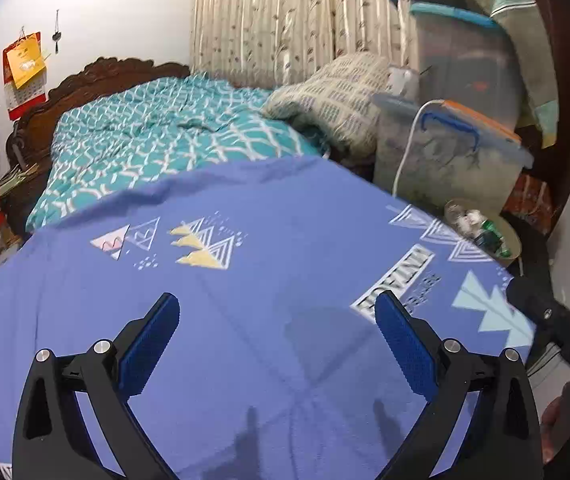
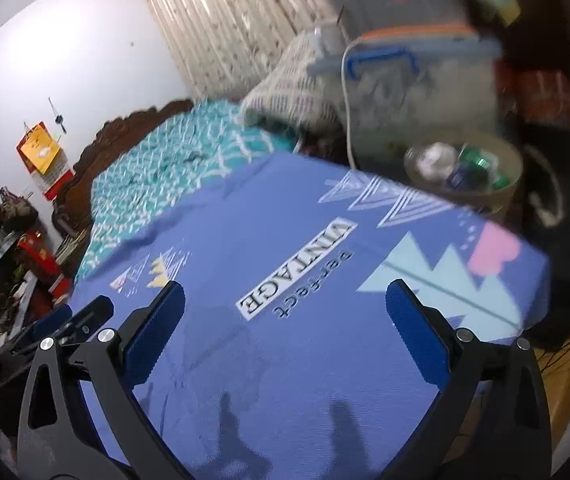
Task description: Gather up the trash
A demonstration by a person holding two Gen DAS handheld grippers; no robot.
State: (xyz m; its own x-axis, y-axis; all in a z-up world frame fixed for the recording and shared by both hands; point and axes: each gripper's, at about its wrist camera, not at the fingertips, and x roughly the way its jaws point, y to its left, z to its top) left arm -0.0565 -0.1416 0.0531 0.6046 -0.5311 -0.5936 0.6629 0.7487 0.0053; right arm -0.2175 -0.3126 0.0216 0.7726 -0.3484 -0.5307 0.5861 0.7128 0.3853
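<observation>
Judging by the bin [image 2: 481, 192] at about two o'clock in the right wrist view, just past the far corner of the blue bedsheet [image 2: 305, 340], much of the collecting appears done: a clear plastic bottle [image 2: 431, 162] and green-labelled bottles [image 2: 481, 164] are seen lying inside it. No loose trash is seen on the sheet or on the teal quilt [image 1: 157, 136] at eleven o'clock. The right gripper [image 2: 285, 328] is held over the sheet with jaws wide apart and nothing between them; the left gripper [image 1: 277, 336] is likewise spread and empty. Little seems left, though the floor is hidden.
</observation>
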